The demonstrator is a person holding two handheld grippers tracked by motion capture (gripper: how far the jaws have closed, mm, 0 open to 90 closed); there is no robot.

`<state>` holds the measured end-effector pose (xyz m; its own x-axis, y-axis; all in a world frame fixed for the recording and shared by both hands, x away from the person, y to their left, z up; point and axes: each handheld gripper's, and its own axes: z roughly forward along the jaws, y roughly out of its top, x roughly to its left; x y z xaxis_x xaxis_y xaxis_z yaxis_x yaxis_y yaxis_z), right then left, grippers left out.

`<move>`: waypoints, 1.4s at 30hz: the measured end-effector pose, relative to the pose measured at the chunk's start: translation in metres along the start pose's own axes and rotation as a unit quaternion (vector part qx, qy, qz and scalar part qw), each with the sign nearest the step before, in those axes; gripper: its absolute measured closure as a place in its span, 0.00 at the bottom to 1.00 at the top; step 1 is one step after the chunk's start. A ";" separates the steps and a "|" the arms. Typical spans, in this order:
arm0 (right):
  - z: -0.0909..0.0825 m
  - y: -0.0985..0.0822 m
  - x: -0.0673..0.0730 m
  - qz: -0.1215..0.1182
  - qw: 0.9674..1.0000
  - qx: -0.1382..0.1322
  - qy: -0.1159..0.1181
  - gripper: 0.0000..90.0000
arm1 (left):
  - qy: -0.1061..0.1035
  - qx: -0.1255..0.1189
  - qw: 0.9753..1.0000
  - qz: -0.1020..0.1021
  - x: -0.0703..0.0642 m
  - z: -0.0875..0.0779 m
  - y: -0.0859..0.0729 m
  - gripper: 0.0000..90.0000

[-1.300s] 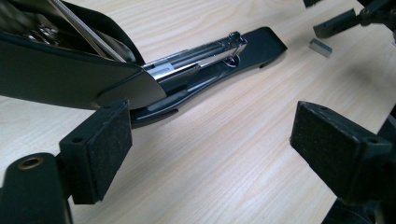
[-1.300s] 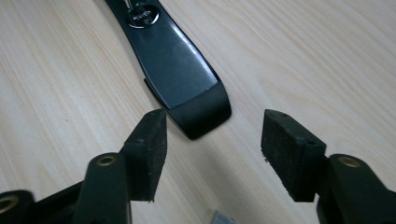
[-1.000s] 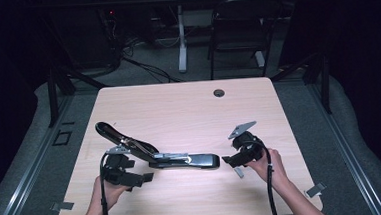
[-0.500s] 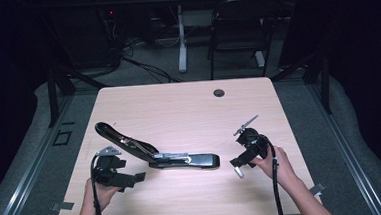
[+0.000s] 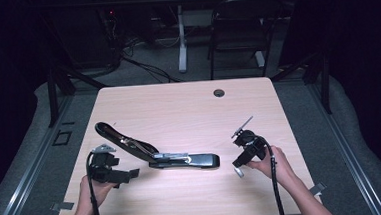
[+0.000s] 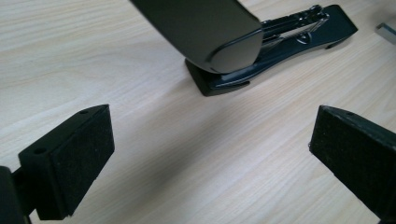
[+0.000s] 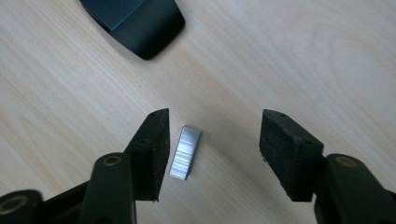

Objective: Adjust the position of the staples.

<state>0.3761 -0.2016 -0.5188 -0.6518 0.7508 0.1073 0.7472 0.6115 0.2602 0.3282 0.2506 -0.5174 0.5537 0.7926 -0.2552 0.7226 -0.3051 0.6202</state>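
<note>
Two grippers are at work over a pale wooden table (image 5: 178,108), one in each of the person's hands at the bottom of the high view. Between them, just below the middle of that frame, lies a black stapler (image 5: 156,152) swung wide open, its lid slanting up toward the left and its base flat toward the right. At lower right, the right gripper (image 7: 212,149) points down at a small silver strip of staples (image 7: 185,152) lying flat on the wood; its jaws have just been closing and now stand about half open, the strip between them, close beside one pad but not squeezed. At lower left, the left gripper (image 6: 210,154) has its jaws spread wide with nothing between them, facing the stapler's nearer end.
</note>
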 end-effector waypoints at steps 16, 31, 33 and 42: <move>0.011 0.009 0.014 0.002 0.998 0.054 -0.014 0.81 | 0.017 0.006 1.000 0.003 0.006 0.004 0.003 0.00; 0.022 0.010 0.014 0.018 0.997 0.080 -0.008 0.78 | 0.021 0.014 1.000 0.009 0.006 0.007 0.003 0.00; 0.023 0.010 0.015 0.019 0.996 0.082 -0.014 0.79 | 0.021 0.016 1.000 0.009 0.005 0.007 0.003 0.00; 0.025 0.010 0.015 0.020 0.996 0.087 -0.017 0.83 | 0.022 0.017 1.000 0.010 0.005 0.008 0.003 0.00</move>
<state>0.3770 -0.1781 -0.5386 -0.6179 0.7821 0.0810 0.7861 0.6122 0.0854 0.3366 0.2498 -0.5228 0.5510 0.8078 -0.2095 0.7250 -0.3390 0.5995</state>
